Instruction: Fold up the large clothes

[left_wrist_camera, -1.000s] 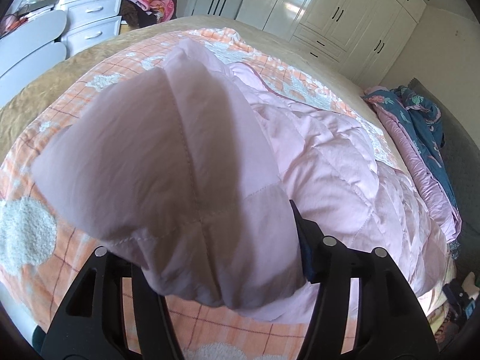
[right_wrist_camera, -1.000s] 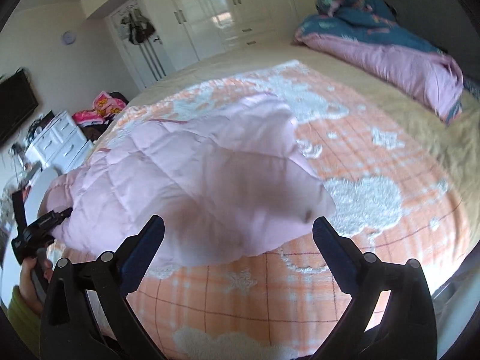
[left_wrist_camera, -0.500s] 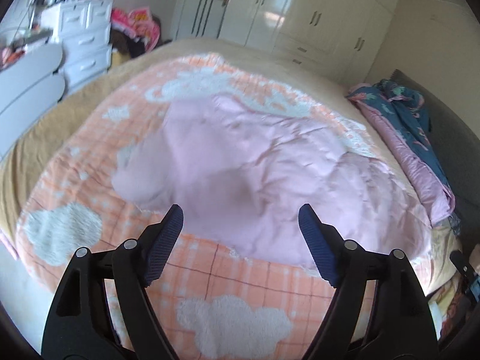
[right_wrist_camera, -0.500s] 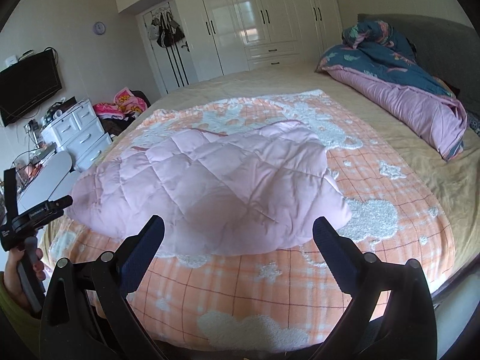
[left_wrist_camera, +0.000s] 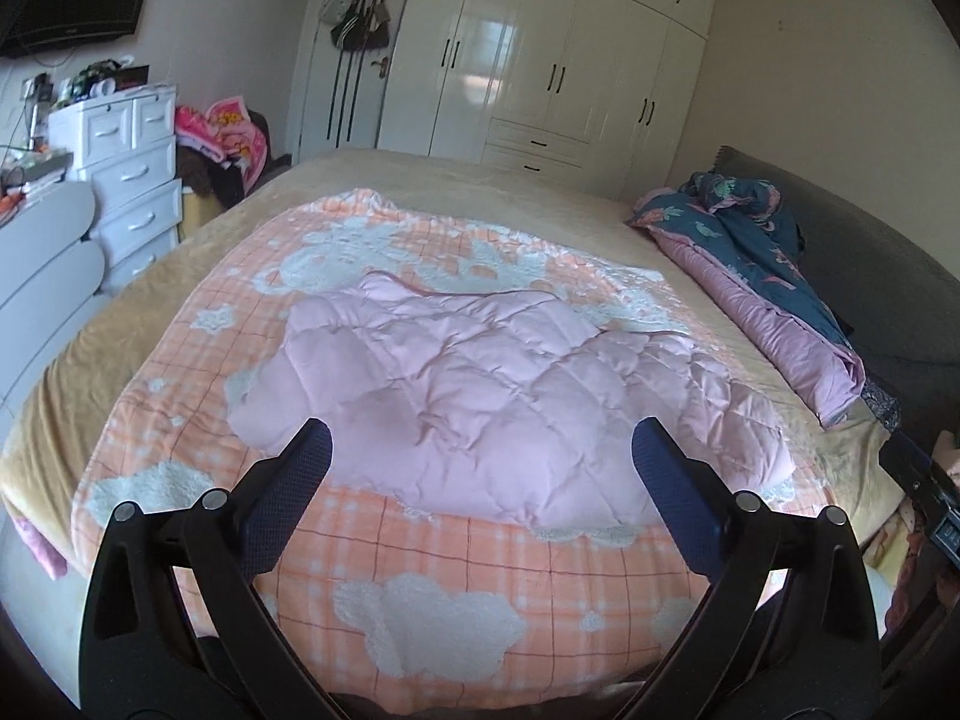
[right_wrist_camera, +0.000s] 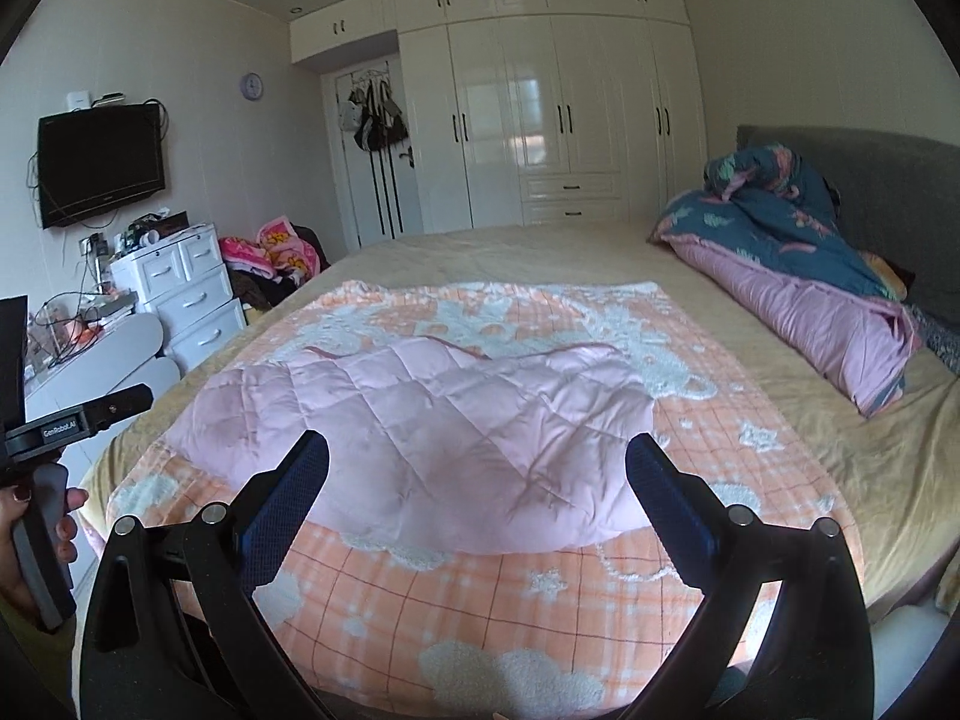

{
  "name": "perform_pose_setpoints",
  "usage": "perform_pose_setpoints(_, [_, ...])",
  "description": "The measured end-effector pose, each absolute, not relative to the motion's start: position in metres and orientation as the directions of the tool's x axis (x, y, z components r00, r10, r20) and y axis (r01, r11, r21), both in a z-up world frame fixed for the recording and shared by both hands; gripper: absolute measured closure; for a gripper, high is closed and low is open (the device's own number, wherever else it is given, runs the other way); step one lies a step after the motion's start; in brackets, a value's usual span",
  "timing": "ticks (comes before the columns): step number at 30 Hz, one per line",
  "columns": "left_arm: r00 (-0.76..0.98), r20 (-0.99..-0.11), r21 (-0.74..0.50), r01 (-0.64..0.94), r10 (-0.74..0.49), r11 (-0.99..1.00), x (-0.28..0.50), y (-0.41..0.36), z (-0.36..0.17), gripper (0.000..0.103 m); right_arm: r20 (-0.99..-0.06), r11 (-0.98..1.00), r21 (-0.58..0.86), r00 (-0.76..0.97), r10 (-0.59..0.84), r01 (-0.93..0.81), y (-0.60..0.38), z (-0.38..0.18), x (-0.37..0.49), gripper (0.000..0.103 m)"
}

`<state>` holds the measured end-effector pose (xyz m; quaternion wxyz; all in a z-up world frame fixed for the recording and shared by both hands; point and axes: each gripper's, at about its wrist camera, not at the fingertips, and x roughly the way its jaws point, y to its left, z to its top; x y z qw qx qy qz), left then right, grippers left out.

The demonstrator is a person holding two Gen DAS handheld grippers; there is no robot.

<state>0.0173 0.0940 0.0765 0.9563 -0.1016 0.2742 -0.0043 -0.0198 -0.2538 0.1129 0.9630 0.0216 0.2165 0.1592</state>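
Observation:
A pink quilted padded garment (left_wrist_camera: 498,396) lies folded over on the orange checked blanket (left_wrist_camera: 480,576) on the bed; it also shows in the right wrist view (right_wrist_camera: 432,420). My left gripper (left_wrist_camera: 480,450) is open and empty, held back from the garment's near edge above the blanket. My right gripper (right_wrist_camera: 477,450) is open and empty, also back from the garment's near edge. The left gripper's handle (right_wrist_camera: 72,426), held in a hand, shows at the left of the right wrist view.
A rolled blue and pink duvet (right_wrist_camera: 804,282) lies by the grey headboard (right_wrist_camera: 888,192) at right. White drawers (left_wrist_camera: 132,180) and a clothes pile (left_wrist_camera: 222,132) stand left of the bed. White wardrobes (right_wrist_camera: 558,120) line the far wall.
A second ago my left gripper was shut on a fold of the garment; it let go. Both grippers have pulled back and risen, and the garment now lies flat on the blanket.

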Motion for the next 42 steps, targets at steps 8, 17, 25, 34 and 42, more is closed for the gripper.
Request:
perform_pose_setpoints(8, [0.840, -0.536, -0.155, -0.002, -0.082, 0.988, -0.003, 0.065, 0.062, 0.009, -0.417, 0.948, 0.077, 0.853, 0.313, -0.309, -0.244, 0.103, -0.041, 0.004])
perform_pose_setpoints(17, [0.803, -0.587, -0.165, 0.003, -0.101, 0.986, -0.011, 0.044, 0.029, 0.009, -0.513, 0.946, 0.085, 0.800, 0.312, -0.314, -0.230, 0.065, -0.038, 0.004])
perform_pose_setpoints(25, [0.794, -0.601, -0.166, -0.006, -0.096, 0.986, -0.013, 0.039, 0.021, 0.009, -0.518, 0.946, 0.105, 0.795, 0.316, -0.307, -0.231, 0.060, -0.036, 0.004])
perform_pose_setpoints(34, [0.789, -0.610, -0.154, -0.022, -0.078, 0.988, -0.010, 0.041, 0.019, 0.009, -0.526, 0.945, 0.106, 0.789, 0.317, -0.309, -0.232, 0.058, -0.033, 0.004])
perform_pose_setpoints(42, [0.788, -0.612, -0.146, -0.027, -0.069, 0.989, -0.010, 0.043, 0.019, 0.009, -0.526, 0.945, 0.106, 0.789, 0.317, -0.309, -0.231, 0.058, -0.033, 0.004])
